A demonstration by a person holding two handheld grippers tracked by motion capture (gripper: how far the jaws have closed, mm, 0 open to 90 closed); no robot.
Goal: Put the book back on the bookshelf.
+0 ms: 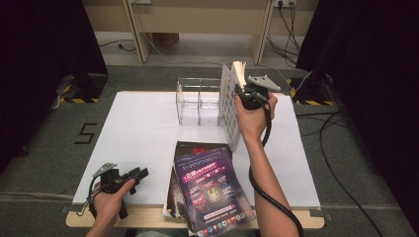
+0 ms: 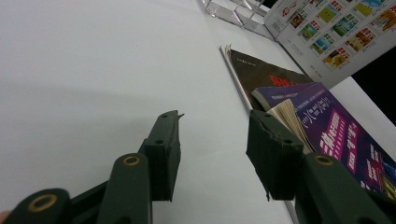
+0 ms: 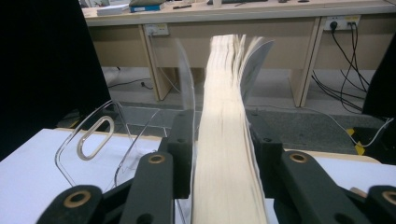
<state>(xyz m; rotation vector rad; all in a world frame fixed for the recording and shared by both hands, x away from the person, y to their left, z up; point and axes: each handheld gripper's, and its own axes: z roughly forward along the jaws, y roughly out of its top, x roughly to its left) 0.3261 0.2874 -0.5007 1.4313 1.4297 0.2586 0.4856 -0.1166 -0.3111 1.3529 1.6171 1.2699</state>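
A thick book (image 1: 229, 101) with a cover of small coloured pictures stands upright on its edge beside a clear acrylic rack (image 1: 197, 101) at the back of the white table. My right gripper (image 1: 243, 93) is over its top. In the right gripper view the book's page edges (image 3: 224, 116) run up between the jaws and fan loose at the top, while the pads sit just off its sides, so my right gripper (image 3: 219, 140) is open. My left gripper (image 1: 141, 174) rests low at the front left, and its jaws (image 2: 212, 140) stand open over bare table.
A stack of magazines, a purple one (image 1: 210, 185) on top, lies at the front middle and overhangs the table's edge. The same stack (image 2: 336, 130) lies just right of my left gripper. The rack's clear wall with a handle slot (image 3: 93, 137) stands left of the book.
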